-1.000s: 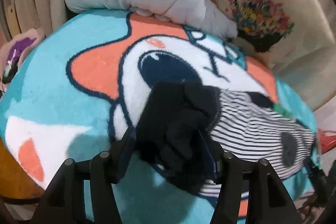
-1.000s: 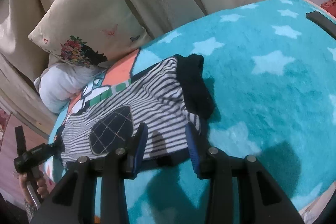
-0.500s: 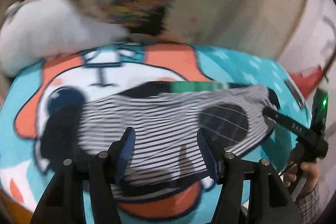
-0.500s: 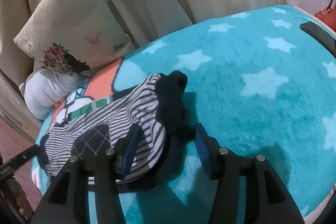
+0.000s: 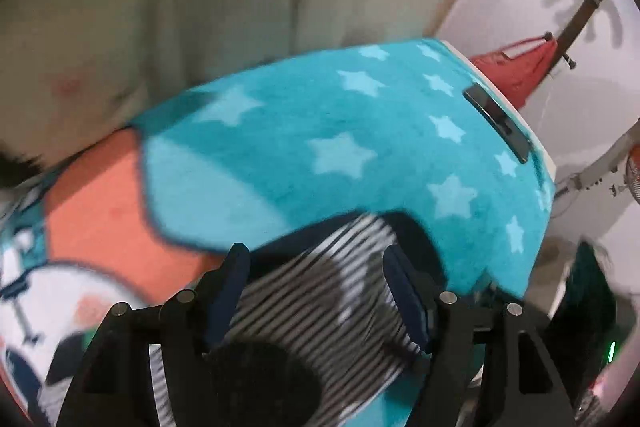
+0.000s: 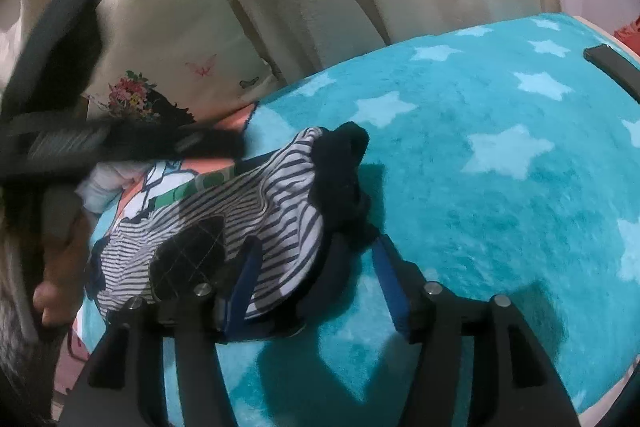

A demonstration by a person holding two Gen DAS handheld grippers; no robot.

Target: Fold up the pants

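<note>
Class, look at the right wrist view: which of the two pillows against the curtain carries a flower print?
The cream pillow, standing upright and printed with flowers and butterflies; the white pillow below it is plain.

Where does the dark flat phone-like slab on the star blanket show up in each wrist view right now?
Left wrist: the dark slab lies upper right, on the blanket's far right edge, beyond the striped pants.
Right wrist: the slab sits at the far right edge of the picture, partly cut off.
Shared landmark: the pale stars on the teal blanket around it.
</note>
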